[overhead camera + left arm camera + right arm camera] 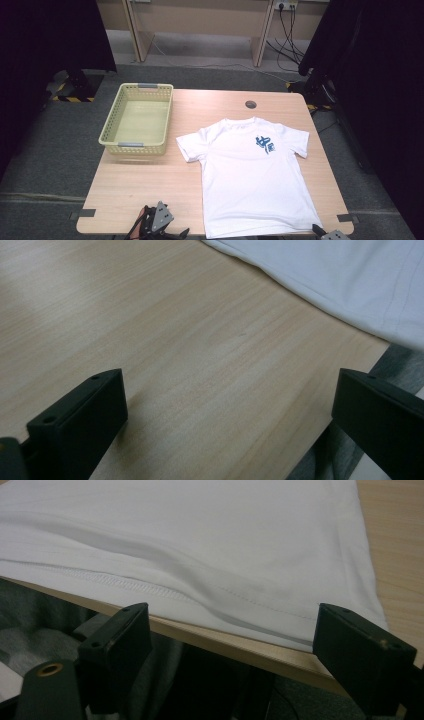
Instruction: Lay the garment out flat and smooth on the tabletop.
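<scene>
A white T-shirt with a blue print on the chest lies flat, face up, on the wooden table, its hem at the near edge. My left gripper is at the table's near edge, left of the hem, open over bare wood; the shirt's hem lies ahead to its right. My right gripper sits at the near right corner of the shirt, open, its jaws just below the table edge with the stitched hem right in front of them.
An empty pale yellow plastic basket stands at the table's far left. A round cable hole is near the far edge. Grey carpet surrounds the table, with desks and cables beyond.
</scene>
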{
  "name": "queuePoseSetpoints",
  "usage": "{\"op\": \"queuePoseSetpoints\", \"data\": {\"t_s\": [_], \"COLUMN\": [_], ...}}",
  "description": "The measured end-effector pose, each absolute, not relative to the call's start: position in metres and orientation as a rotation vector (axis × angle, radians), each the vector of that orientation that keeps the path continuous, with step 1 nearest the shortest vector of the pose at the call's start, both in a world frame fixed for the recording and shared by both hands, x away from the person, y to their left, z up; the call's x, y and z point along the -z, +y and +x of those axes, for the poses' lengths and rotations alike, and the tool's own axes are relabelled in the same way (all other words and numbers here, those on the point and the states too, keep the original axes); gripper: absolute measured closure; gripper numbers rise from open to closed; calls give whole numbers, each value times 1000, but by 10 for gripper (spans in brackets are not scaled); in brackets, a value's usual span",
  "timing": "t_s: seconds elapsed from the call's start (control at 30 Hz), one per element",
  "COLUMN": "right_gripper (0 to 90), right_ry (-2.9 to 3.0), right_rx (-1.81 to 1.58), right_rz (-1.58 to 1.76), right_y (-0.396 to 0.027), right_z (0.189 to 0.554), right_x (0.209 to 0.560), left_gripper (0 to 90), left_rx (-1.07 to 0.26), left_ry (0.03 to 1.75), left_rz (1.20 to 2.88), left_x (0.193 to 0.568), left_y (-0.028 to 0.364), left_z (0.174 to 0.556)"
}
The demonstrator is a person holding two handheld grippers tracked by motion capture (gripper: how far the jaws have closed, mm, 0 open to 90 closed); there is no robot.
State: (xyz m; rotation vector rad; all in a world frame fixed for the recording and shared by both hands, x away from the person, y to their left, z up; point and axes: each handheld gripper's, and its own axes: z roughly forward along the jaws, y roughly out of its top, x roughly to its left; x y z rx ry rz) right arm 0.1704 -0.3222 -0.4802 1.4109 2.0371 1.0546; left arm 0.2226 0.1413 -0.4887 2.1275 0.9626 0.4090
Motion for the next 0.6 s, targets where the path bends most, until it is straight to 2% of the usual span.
{"op": "queuePoseSetpoints", "data": {"t_s": [0.6], "right_gripper": [164], "right_ry": [2066], "right_rx": [-1020], "right_rz": [1390], "right_y": [-324], "right_z": [164], "right_x": [480], "left_gripper": [6], "left_rx": [-420], "left_ry": [942], "left_rz": [2134], "left_x": [490], "left_y": [149], "left_z": [210]}}
